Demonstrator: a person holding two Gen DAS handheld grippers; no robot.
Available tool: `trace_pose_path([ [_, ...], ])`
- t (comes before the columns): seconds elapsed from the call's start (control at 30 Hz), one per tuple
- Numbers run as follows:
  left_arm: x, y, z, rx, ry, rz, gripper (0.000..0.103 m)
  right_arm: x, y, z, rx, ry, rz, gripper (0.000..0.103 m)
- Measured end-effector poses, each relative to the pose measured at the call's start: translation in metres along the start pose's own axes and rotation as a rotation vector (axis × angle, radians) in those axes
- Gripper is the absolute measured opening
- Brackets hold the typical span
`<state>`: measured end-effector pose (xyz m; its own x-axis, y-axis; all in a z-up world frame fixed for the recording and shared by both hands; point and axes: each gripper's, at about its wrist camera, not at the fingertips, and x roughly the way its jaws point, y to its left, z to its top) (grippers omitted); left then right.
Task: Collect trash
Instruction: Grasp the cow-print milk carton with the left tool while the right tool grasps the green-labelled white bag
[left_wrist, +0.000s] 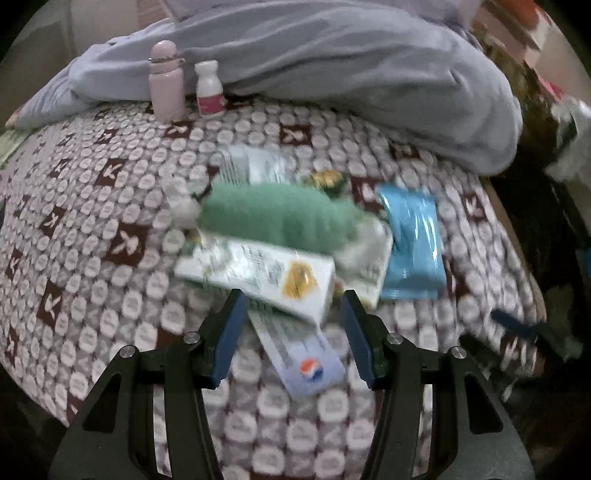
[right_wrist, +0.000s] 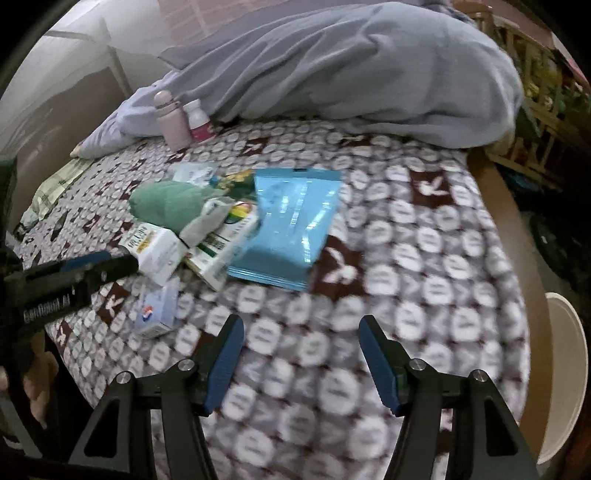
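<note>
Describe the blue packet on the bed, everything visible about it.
The blue packet is a flat, glossy light-blue plastic pouch, rectangular, with crimped seams at both short ends and glare streaks across its face. It looks sealed and fairly flat, slightly wrinkled. It lies on the patterned bedspread at the right edge of the litter pile, its left edge against or overlapping a white-and-green carton. Neither gripper touches it. Any print is too blurred to read.

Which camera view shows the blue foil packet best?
The right wrist view. There the blue foil packet lies whole, fairly sharp, its far edge and shiny face visible. In the left wrist view the packet is smaller, off to the right and blurred by motion, partly tucked against a white box.
</note>
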<state>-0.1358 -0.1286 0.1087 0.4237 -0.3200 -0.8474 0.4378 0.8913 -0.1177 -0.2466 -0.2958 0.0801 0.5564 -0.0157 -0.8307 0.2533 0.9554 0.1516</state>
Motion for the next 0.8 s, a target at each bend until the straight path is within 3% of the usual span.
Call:
trace_pose_path([
  [0.2,0.029,-0.005,0.037,-0.010,0.007,-0.022,0.052,0.009,0.009,0.004,-0.011,0.016,-0.001,0.062],
  [0.3,0.049,-0.011,0.041,0.041,0.067,-0.013,0.052,0.009,0.008,0.007,-0.014,0.020,-0.008,0.062],
  [0.53,0.038,0.014,0.011,0.157,0.105,0.022,0.052,0.020,0.013,0.023,-0.031,0.017,0.017,0.063],
  [0.7,0.022,0.044,-0.008,0.149,0.160,-0.009,0.054,0.039,0.029,0.045,-0.038,0.012,0.081,0.063],
  [0.8,0.011,0.059,-0.013,0.130,0.157,0.012,0.054,0.054,0.038,0.062,-0.024,0.009,0.125,0.063],
])
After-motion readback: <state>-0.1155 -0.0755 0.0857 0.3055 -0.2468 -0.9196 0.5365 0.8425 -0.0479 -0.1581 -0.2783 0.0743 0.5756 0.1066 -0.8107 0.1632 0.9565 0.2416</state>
